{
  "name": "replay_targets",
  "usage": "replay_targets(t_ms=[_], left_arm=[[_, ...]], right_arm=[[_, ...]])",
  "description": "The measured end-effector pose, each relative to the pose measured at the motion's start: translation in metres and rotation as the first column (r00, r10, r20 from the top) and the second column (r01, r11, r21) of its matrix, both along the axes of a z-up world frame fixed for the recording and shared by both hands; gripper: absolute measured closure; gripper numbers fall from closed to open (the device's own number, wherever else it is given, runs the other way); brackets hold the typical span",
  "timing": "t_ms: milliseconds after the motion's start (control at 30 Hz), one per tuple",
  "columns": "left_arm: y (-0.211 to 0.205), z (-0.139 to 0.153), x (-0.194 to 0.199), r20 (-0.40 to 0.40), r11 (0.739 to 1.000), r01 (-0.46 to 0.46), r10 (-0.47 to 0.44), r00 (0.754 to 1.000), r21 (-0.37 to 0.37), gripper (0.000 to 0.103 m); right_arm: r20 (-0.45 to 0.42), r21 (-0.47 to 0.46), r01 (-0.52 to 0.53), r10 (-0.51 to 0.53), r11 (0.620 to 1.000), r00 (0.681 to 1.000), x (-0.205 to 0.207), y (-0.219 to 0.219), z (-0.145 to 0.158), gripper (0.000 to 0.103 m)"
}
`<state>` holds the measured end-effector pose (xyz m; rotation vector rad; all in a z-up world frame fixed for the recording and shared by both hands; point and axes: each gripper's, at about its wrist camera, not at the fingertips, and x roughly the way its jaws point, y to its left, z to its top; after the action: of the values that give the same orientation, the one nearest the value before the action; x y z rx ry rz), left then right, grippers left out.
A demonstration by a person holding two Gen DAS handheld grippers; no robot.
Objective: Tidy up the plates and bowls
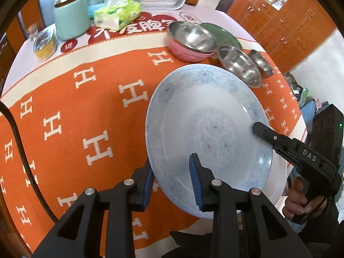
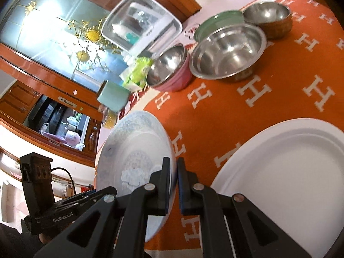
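**Mia:** Where is the blue plate (image 1: 206, 133) right now?

**Sam:** It is up in the air, tipped, above the orange cloth (image 1: 90, 99) on the tabletop. Two tools hold it. The left tool (image 1: 172, 185) has its blue pads on each side of the near rim, open only as wide as the rim is thick. The right tool (image 2: 173, 185) is pinched almost all the way shut on the other edge.

**Mia:** So what is the job, do you think?

**Sam:** I think the plate goes onto the white plate (image 2: 286, 172), which lies flat on the cloth just beside it. Plates with plates!

**Mia:** How do we do it well?

**Sam:** Keep both tools tight, because the plate looks smooth and could slip. Move both hands together so the plate does not twist. Make it flat before it goes down, then set it gently in the middle of the white plate.

**Mia:** And the bowls?

**Sam:** The big steel bowl (image 2: 228, 51), the pink bowl (image 2: 172, 68) and the small steel bowl (image 2: 268, 17) sit farther back. Stay away from them so nothing gets bumped.
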<state>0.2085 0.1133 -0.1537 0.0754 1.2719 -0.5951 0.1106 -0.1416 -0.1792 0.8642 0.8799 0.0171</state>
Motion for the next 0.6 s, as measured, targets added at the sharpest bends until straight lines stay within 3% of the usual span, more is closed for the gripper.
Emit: replay_targets(t_ms=[600], left_arm=[[-0.068, 0.011, -0.036, 0.037, 0.978, 0.2, -0.198, 0.98, -0.061, 0.073]], right_arm=[[0.01, -0.088, 0.198, -0.198, 0.976, 0.98, -0.076, -0.038, 0.02, 0.097]])
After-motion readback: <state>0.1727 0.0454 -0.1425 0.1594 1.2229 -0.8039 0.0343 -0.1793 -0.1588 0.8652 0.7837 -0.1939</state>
